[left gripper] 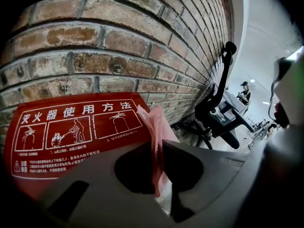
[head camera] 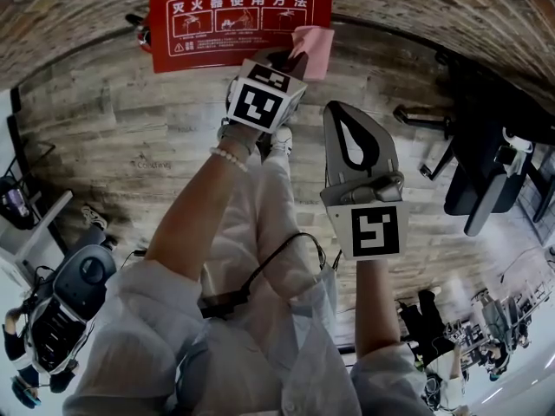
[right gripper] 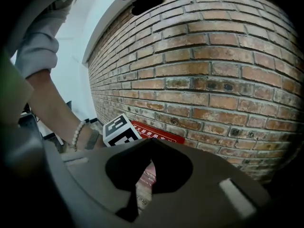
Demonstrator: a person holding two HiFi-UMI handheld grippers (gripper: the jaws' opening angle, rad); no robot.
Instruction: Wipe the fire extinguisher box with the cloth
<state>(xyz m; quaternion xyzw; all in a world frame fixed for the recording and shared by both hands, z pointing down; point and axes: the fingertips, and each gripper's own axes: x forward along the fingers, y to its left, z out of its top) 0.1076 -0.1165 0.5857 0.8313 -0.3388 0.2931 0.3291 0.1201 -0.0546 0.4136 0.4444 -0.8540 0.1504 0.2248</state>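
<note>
A brick wall [left gripper: 142, 37] rose behind, meeting a pale wood-plank floor [head camera: 130, 146]. A black office chair [head camera: 486, 172] stood near the wall at the right. A person in a dark cap [left gripper: 244, 91] stood far off, beyond it.

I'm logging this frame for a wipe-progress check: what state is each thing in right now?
fire extinguisher box: against the brick wall, labelled red face showing, no opening visible.
cloth: pink, crumpled, pinched at the box's right edge.
left gripper: fingers shut on cloth.
right gripper: fingers together, empty, held back from the box.
</note>
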